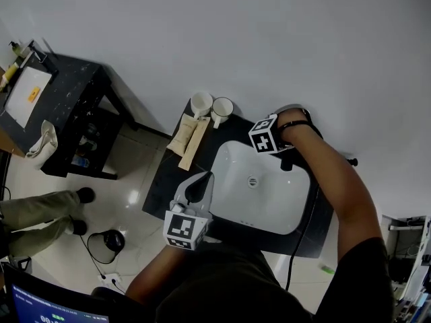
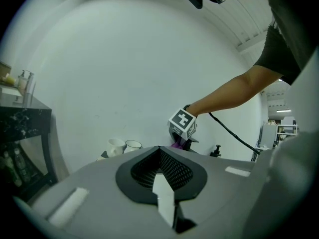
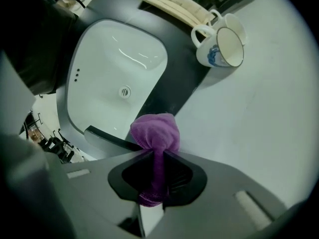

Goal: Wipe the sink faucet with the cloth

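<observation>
Right claw [image 3: 158,156]: I saw its jaws clamped on the purple cloth [image 3: 155,133], with a strip of it pinched between them.
Purple cloth: it was bunched into a ball just ahead of the jaw tips, touching the black faucet [image 3: 107,137].
Black faucet: its spout ran left from under the cloth, over the white sink [image 3: 99,49].
Left claw [image 2: 160,153]: its jaws were together with nothing between them, well apart from the faucet.
Mugs [image 3: 222,46]: two stood beyond the right claw, off to its right.

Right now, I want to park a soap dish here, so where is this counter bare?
Bare: the counter strip left of the basin, between the beige packet and the left claw, and the back strip between the mugs and the purple cloth. Crowded: the back-left corner, and the faucet, where the right claw grips the cloth.
</observation>
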`<state>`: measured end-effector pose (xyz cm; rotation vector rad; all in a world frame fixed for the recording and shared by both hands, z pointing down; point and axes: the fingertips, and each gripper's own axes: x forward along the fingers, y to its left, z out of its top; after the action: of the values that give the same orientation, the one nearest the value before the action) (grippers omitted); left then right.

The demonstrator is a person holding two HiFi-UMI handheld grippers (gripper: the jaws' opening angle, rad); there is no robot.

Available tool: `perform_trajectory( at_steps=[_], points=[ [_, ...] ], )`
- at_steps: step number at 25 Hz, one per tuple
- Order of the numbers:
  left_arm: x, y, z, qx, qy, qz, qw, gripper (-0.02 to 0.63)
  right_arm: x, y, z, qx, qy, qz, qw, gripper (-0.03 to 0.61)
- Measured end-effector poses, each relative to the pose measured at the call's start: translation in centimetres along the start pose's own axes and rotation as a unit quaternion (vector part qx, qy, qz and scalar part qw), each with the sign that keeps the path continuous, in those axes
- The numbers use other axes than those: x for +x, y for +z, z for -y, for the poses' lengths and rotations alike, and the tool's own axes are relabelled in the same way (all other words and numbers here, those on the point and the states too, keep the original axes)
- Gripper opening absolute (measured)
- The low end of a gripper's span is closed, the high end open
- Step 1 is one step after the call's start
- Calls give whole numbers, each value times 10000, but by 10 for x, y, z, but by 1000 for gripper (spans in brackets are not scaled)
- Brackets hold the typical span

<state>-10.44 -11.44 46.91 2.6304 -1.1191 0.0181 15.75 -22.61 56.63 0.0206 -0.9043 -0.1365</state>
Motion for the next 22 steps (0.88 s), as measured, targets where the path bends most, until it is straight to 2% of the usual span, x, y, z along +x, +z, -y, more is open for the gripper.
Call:
perform_trajectory(
  at_steps=[5, 11, 16, 22],
  points=[
    [3, 7, 3, -34, 31, 47, 10000, 17, 13, 1, -4, -260, 560, -215, 9979, 55],
    [-9, 4, -10, -24, 365, 56, 9993, 17, 15, -5, -13, -310, 1094, -700, 9910, 54],
    [-22, -9, -23, -105, 675, -49, 9977, 17, 33, 9, -17, -573, 1198, -896, 9871, 54],
    [-27, -15, -24, -135, 797, -109, 9967, 17, 54, 26, -20, -751, 1092, -1103, 9850, 54]
  ],
)
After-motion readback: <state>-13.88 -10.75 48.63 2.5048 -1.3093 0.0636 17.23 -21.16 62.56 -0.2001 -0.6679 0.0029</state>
